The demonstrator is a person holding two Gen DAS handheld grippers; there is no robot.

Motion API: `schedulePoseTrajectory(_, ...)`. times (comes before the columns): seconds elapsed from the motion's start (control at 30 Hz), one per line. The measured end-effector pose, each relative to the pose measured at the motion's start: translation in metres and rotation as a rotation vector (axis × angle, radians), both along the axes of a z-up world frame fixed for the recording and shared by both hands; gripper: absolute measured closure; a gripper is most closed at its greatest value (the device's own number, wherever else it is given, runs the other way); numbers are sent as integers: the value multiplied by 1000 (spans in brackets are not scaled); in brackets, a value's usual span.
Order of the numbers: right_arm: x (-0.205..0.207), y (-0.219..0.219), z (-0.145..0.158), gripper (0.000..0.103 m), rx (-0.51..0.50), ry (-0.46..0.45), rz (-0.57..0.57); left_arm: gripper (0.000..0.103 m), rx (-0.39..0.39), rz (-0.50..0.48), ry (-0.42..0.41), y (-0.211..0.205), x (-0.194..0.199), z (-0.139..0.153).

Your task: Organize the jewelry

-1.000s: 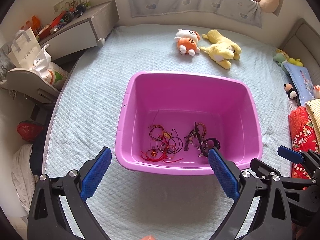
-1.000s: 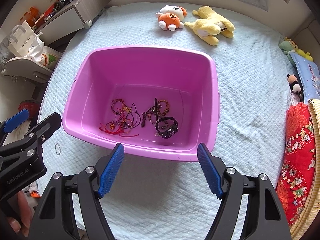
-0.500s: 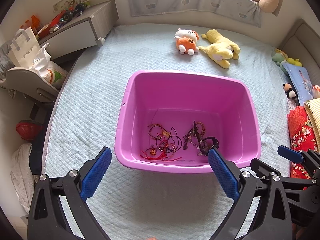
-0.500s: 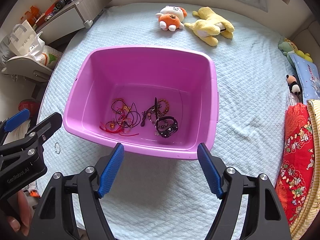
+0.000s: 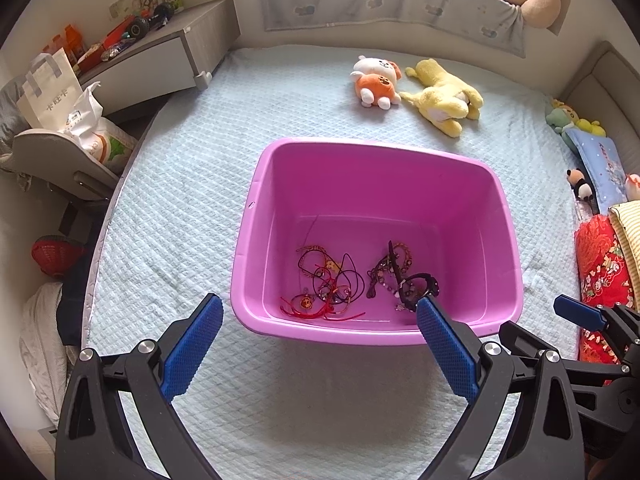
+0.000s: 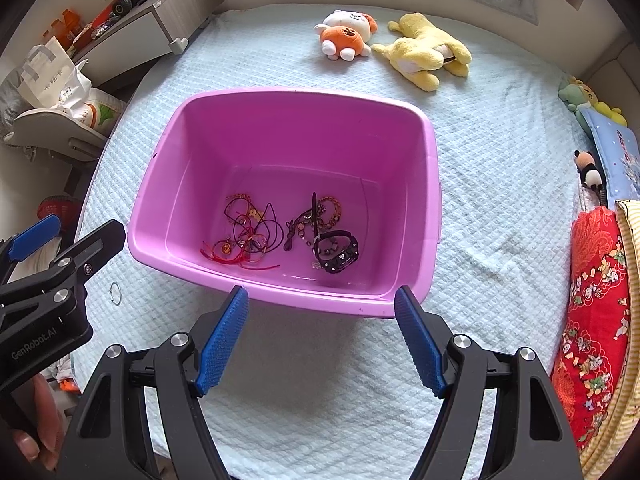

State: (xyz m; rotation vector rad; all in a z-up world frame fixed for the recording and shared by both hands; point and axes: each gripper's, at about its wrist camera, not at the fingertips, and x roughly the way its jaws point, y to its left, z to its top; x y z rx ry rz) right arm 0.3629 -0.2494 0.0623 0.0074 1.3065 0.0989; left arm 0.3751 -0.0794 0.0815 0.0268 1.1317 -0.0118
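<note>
At the centre of the bed (image 5: 168, 184), on the pale blue quilted cover, sits a magenta plastic tub (image 5: 256, 216). All visible jewelry lies on the tub floor, toward the near wall.

Jewelry layout, right wrist view:
- At 9 o'clock of the floor: a tangle of red and dark cords (image 6: 250, 232) with small gold charms.
- At the middle: a beaded bracelet cluster (image 6: 320, 212) with a dark strap running toward 12 o'clock.
- At 4 o'clock of the cluster, touching it: a black band (image 6: 338, 250) with pale studs.

A small metal ring (image 6: 115, 293) lies on the cover outside the tub, near its 8 o'clock corner.

Tool state:
- Left tool (image 5: 318, 338): released, blue pads spread wide, nothing between them. It hovers at 6 o'clock of the tub, just short of the near rim.
- Right tool (image 6: 320, 338): released, pads wide apart, empty. It also hovers at 6 o'clock of the tub, near the rim.

In each wrist view the other tool appears at the frame edge.

Surroundings: an orange-and-white plush (image 5: 376, 80) and a yellow plush (image 5: 444, 98) lie side by side at 12 o'clock, well apart from the tub. A red patterned cloth (image 6: 596, 304) lies at 3 o'clock.
</note>
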Motion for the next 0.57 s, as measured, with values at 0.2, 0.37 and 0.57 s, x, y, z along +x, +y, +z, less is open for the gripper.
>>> schedulePoseTrajectory(0.2,-1,1,-1,31,1,0,-1,7,3,3,-18,1,-2,2)
schedulePoseTrajectory(0.37,-1,0,-1,31,1,1,-2,7,-14,3,20,0,2,-2)
schedulePoseTrajectory(0.57,-1,1,-3,31,2,2,-4,7,-23,9,33,3,0,-5)
